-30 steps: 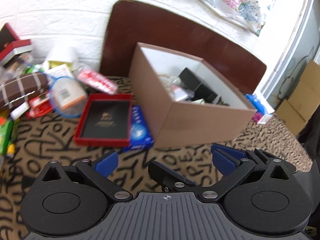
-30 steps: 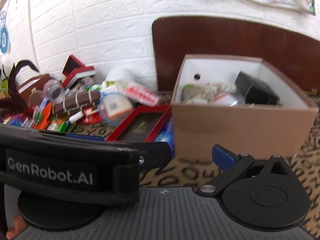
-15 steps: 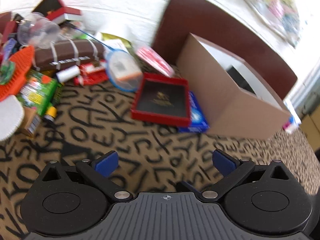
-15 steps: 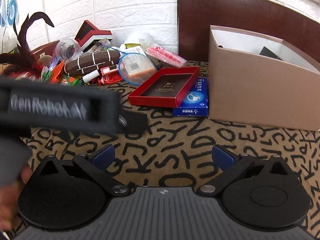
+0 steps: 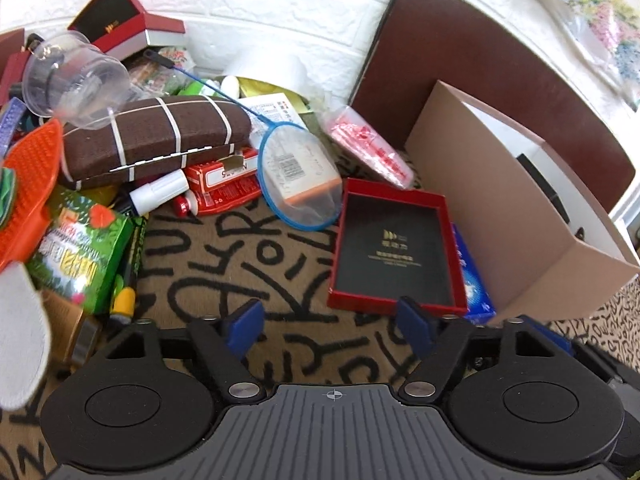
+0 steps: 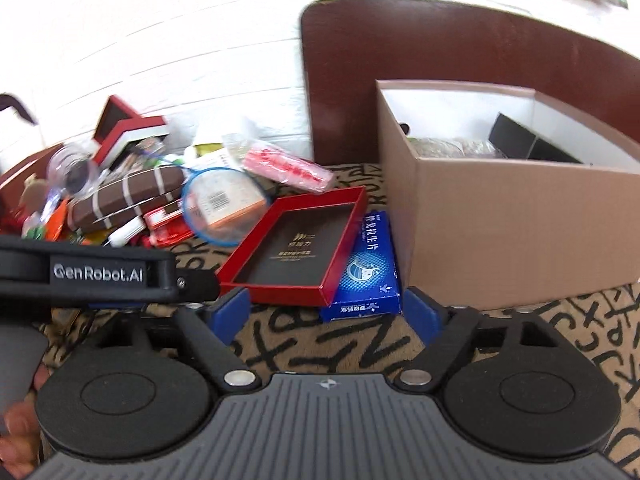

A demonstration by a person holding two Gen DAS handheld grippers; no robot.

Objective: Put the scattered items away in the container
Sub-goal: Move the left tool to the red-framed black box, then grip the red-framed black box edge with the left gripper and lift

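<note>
Left wrist view: my left tool [image 5: 330,322] has just been closing, its jaws apart with nothing between them, near the red tray [image 5: 394,248] beside the cardboard box [image 5: 516,216].

Right wrist view: my right tool [image 6: 326,312] likewise narrows, holding nothing, before the blue packet [image 6: 370,268].

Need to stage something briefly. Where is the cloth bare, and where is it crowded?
Bare lettered cloth lies between the green box and red tray, running toward both grippers. Crowded: the pile round the brown case, and tray-to-cardboard box, where the blue packet fills the gap.
</note>
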